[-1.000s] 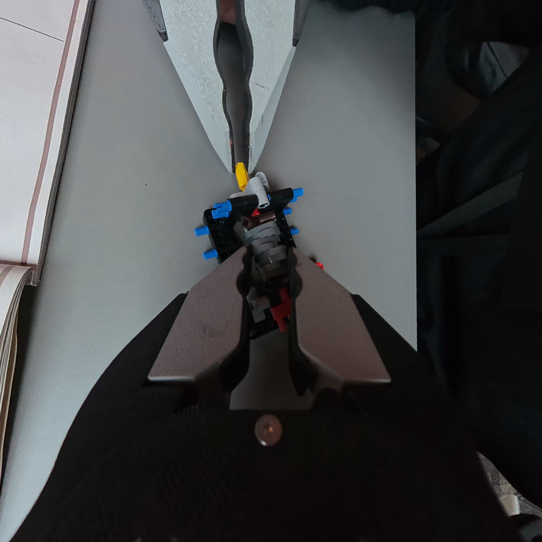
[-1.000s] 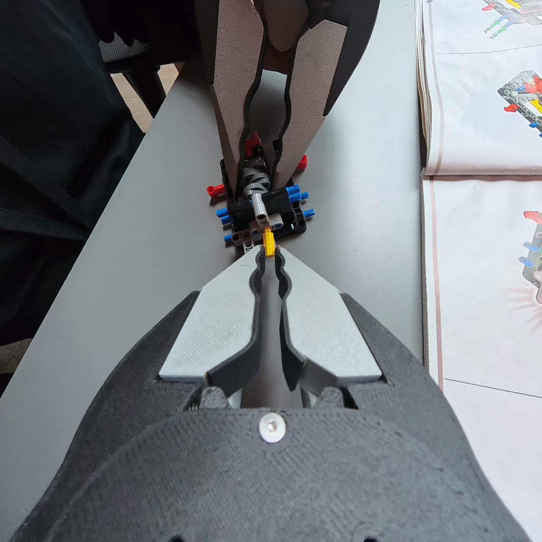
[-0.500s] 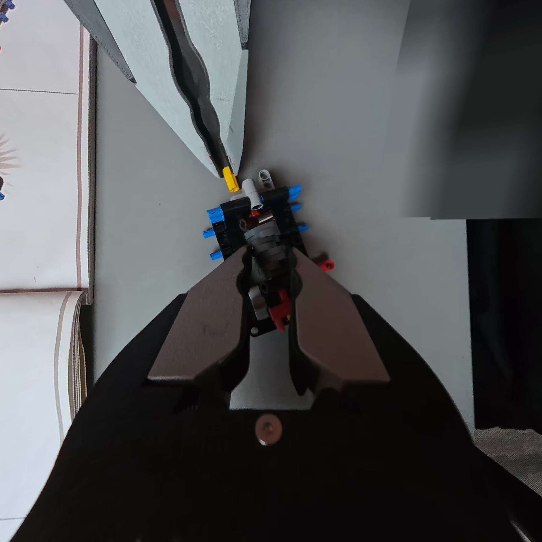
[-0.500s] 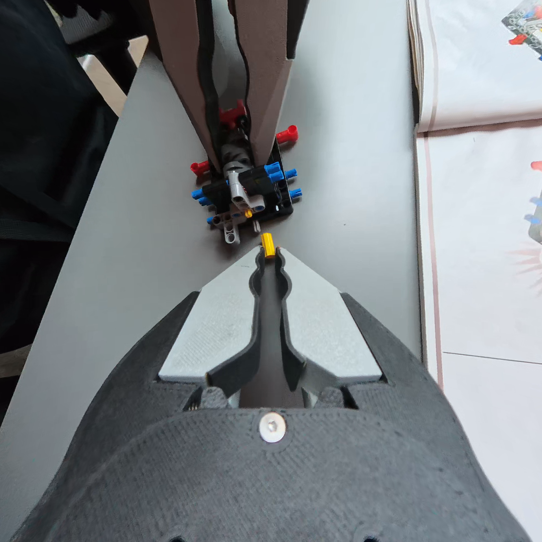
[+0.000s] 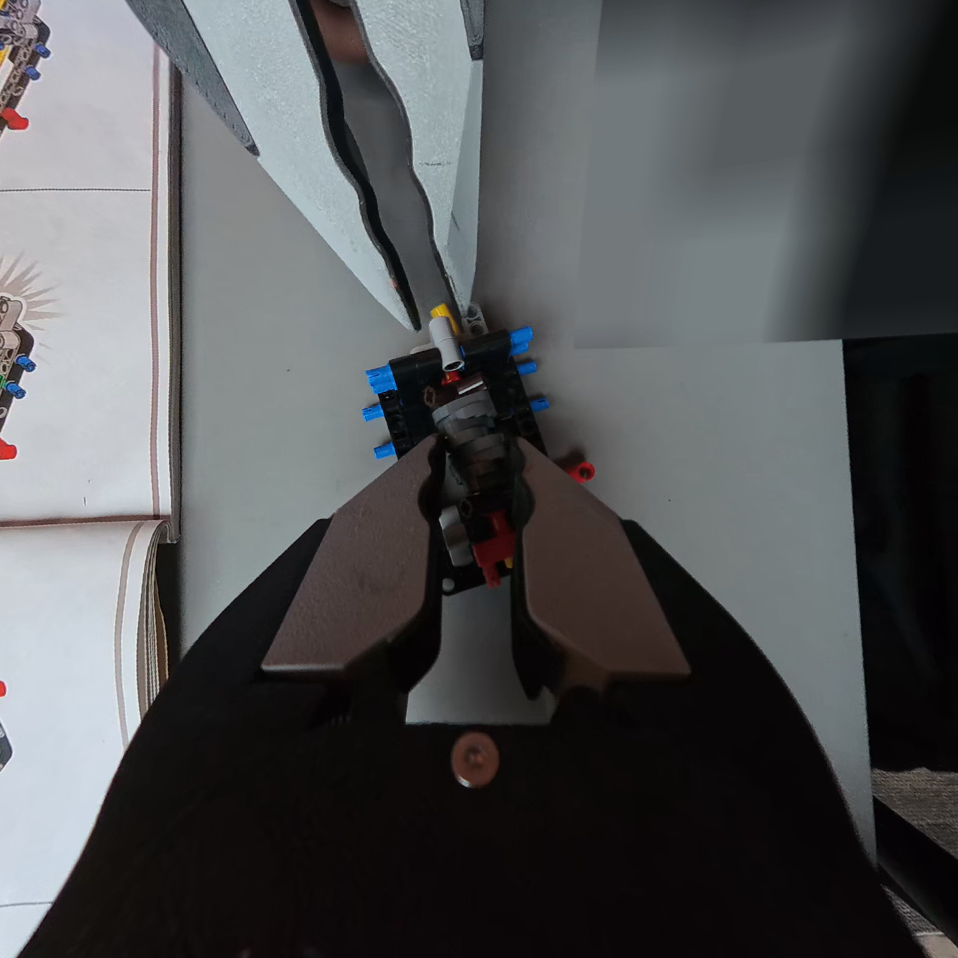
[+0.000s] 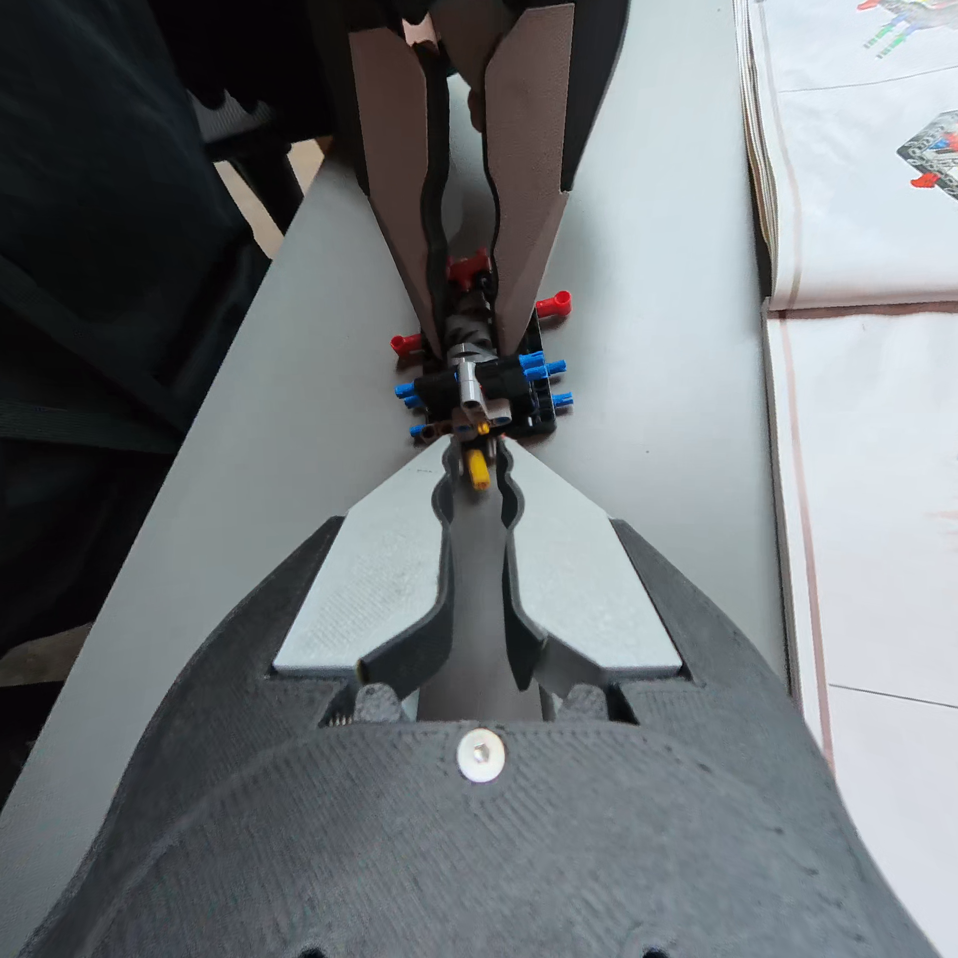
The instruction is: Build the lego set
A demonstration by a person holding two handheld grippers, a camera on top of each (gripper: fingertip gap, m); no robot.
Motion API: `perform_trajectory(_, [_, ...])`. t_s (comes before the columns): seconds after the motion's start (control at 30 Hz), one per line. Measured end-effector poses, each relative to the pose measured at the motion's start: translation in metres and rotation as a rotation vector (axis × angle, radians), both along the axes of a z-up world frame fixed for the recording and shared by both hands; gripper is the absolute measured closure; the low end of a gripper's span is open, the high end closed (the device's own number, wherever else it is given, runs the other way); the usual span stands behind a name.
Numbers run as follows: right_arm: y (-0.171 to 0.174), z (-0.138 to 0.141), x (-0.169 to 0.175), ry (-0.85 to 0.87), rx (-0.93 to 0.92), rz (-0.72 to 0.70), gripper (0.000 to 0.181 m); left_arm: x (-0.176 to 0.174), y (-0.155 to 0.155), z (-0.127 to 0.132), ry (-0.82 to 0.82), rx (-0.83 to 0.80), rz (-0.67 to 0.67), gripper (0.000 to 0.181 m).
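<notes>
A partly built lego assembly (image 6: pixel 479 383) is set flat on the grey table (image 6: pixel 290 414), near the table's edge and just beside an open instruction booklet (image 6: pixel 871 363). It is made up of a black frame (image 5: pixel 404 414) with blue pins (image 5: pixel 381 376) standing out of both sides, red pins (image 6: pixel 553 305) at the far corners and a dark grey worm gear (image 5: pixel 474 440) lying along its middle.

The left gripper (image 5: pixel 479 456) is clamped over the assembly, its brown fingers (image 6: pixel 523 233) pressed in on either side of the worm gear; it is judged that the model is being pinned against the table in this way so that it cannot slide while a part is pushed in from the opposite end.

At that end, a short yellow axle (image 6: pixel 477 469) is seen pointing into the light grey connector (image 6: pixel 469 386) on the frame. The right gripper (image 6: pixel 477 459) is brought up from the opposite side, its pale grey fingers (image 6: pixel 394 560) flanking the axle with a slight gap visible on each side, so it is read as loosened rather than squeezing. Whether the axle is fully seated cannot be told; it appears only partly inserted, and a further push along its length is likely called for.
</notes>
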State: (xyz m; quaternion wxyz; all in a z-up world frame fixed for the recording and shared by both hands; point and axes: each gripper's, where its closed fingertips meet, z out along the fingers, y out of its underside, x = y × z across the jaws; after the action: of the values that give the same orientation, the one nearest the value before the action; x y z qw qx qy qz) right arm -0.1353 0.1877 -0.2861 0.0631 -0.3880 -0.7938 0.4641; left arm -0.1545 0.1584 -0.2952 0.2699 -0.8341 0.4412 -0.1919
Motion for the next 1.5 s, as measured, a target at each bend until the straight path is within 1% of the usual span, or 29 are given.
perform_trajectory(0.07, [0.001, 0.001, -0.001, -0.015, -0.023, -0.003, 0.173, 0.0, 0.0, 0.0, 0.01, 0.009, -0.002, 0.16])
perform_trajectory(0.13, [0.001, 0.001, -0.001, -0.024, -0.039, 0.0, 0.181, 0.0, 0.0, 0.0, 0.023, 0.02, -0.004, 0.16])
perform_trajectory(0.7, [-0.005, -0.001, -0.002, -0.059, -0.056, 0.013, 0.181, 0.002, -0.001, 0.0, 0.029, 0.018, -0.002, 0.16])
perform_trajectory(0.77, [-0.006, -0.001, -0.002, -0.028, -0.022, 0.016, 0.181, 0.002, -0.002, 0.0, 0.018, 0.006, -0.001, 0.16])
perform_trajectory(0.9, [-0.002, -0.001, -0.008, 0.108, 0.131, -0.019, 0.181, -0.001, -0.001, 0.0, -0.051, -0.056, 0.039, 0.16])
perform_trajectory(1.03, [0.001, -0.001, -0.01, 0.18, 0.216, -0.036, 0.181, -0.003, 0.0, 0.0, -0.064, -0.063, 0.051, 0.16])
perform_trajectory(1.1, [0.004, 0.003, -0.013, 0.254, 0.289, -0.055, 0.181, -0.002, -0.002, 0.0, -0.095, -0.099, 0.058, 0.16])
perform_trajectory(1.17, [0.003, 0.007, -0.014, 0.305, 0.319, -0.058, 0.181, -0.002, -0.002, -0.001, -0.11, -0.106, 0.059, 0.16])
perform_trajectory(1.23, [0.004, 0.005, -0.013, 0.28, 0.301, -0.059, 0.181, -0.003, -0.001, -0.001, -0.091, -0.085, 0.057, 0.16])
perform_trajectory(1.3, [0.006, -0.001, -0.011, 0.195, 0.224, -0.061, 0.181, -0.004, 0.0, -0.001, -0.073, -0.072, 0.056, 0.16])
perform_trajectory(1.37, [0.003, -0.003, -0.006, 0.056, 0.07, -0.045, 0.179, -0.003, 0.0, -0.001, -0.062, -0.053, 0.048, 0.16])
perform_trajectory(1.4, [0.002, -0.001, -0.006, -0.011, -0.018, -0.042, 0.17, -0.003, 0.0, -0.001, -0.058, -0.045, 0.044, 0.16])
perform_trajectory(1.47, [0.001, 0.007, -0.007, -0.102, -0.185, -0.039, 0.17, -0.003, -0.001, -0.001, -0.052, -0.037, 0.038, 0.16])
perform_trajectory(1.5, [0.002, 0.008, -0.007, -0.135, -0.226, -0.04, 0.171, -0.003, -0.001, 0.0, -0.051, -0.032, 0.036, 0.16])
